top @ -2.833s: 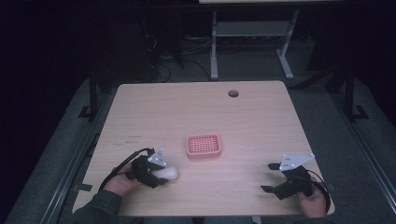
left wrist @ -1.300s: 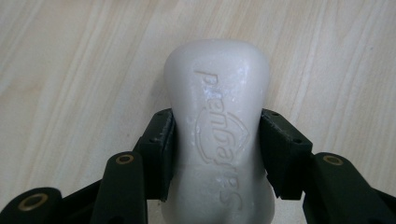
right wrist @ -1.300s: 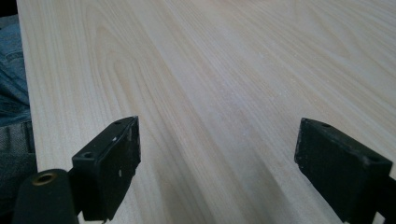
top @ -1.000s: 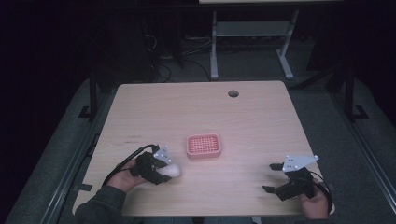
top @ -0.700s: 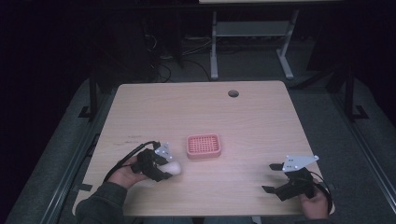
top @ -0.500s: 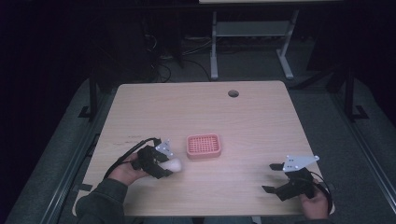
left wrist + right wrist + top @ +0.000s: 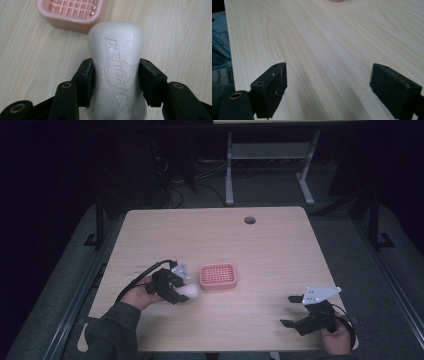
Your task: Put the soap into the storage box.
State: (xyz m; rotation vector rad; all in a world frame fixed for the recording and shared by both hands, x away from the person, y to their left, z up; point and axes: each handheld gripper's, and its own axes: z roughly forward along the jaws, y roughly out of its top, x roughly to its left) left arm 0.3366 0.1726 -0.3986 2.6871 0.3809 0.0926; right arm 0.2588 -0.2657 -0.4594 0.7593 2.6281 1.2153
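We count 1 bench (image 7: pixel 280 250), with 1 round hole (image 7: pixel 249 220) near its far edge. On it we record 1 pink slotted soap dish (image 7: pixel 218 276) and 1 white bar of soap (image 7: pixel 117 62). We log 2 grippers: 1 left gripper (image 7: pixel 182 290) and 1 right gripper (image 7: pixel 292 311), each with 2 black fingers (image 7: pixel 272 87). We note 2 hands.

One word can be read — "Safeguard", embossed in raised script along the top face of the white soap bar (image 7: pixel 117 72), with a shield-like emblem pressed beneath it — seen upside down in the left gripper view.
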